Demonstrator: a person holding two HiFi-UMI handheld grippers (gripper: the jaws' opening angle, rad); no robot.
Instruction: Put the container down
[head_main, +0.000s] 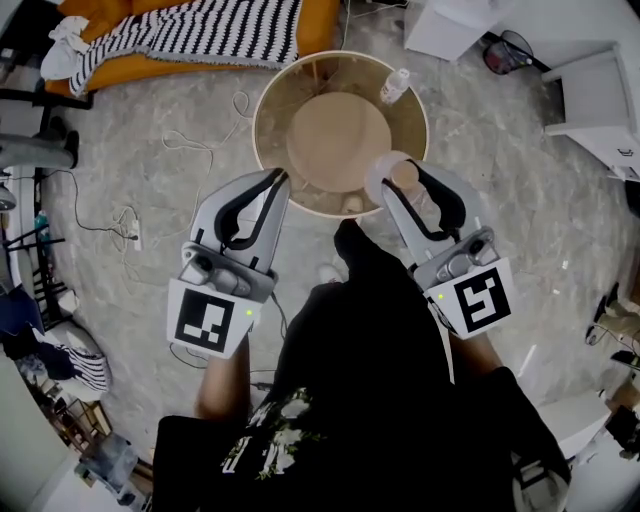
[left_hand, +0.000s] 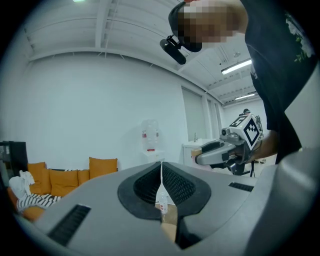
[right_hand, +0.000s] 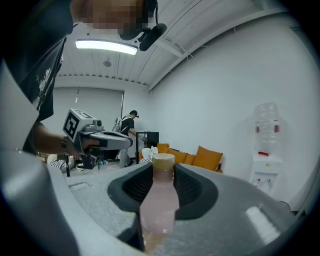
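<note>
The container is a pale pink bottle (head_main: 394, 177) with a tan cap, and my right gripper (head_main: 398, 188) is shut on it. In the right gripper view the bottle (right_hand: 160, 200) stands upright between the dark pads (right_hand: 192, 187), cap above them. It hangs over the near right rim of the round table (head_main: 268, 105). My left gripper (head_main: 281, 181) is shut with nothing in it, level with the right one at the table's near left rim. In the left gripper view its jaws (left_hand: 161, 172) meet in a thin slit, and the right gripper (left_hand: 220, 152) shows beside it.
A small clear bottle (head_main: 395, 85) stands at the table's far right. An orange sofa (head_main: 315, 30) with a striped blanket lies beyond it. Cables (head_main: 190, 150) trail over the floor at left, and white furniture (head_main: 590, 100) stands at the right. A water dispenser (right_hand: 265, 145) stands by the wall.
</note>
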